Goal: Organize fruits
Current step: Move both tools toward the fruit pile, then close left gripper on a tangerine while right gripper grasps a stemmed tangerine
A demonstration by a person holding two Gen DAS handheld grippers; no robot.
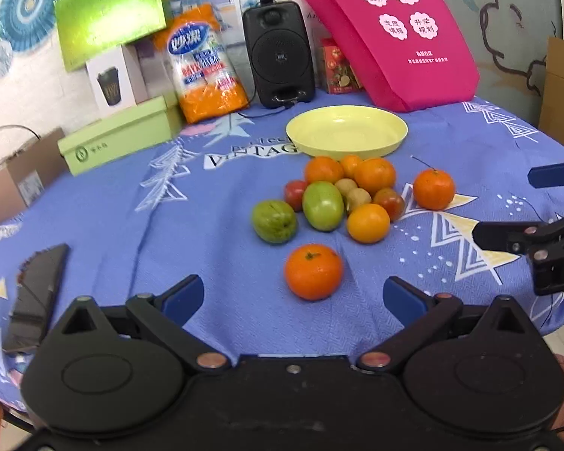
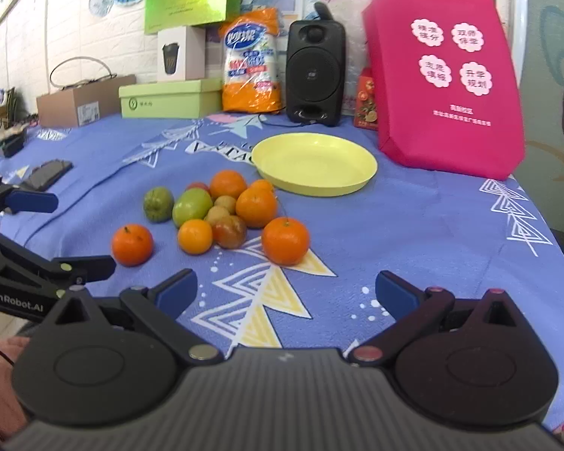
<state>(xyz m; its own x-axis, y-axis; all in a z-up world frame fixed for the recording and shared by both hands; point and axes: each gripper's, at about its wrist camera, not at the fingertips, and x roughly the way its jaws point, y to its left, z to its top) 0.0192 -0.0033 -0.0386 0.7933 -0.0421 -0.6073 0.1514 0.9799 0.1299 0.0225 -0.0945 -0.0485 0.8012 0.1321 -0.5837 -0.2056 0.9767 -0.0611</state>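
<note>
Both the left gripper and the right gripper are held wide and empty. The fruits are heaped on the table, at 6 o'clock of the plate.

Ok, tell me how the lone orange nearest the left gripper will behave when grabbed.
The orange looks round and sits free on the tablecloth, so a nudge would probably roll it. Its skin looks smooth and glossy, perhaps slippery. The open left gripper seems wide enough to straddle it.
</note>
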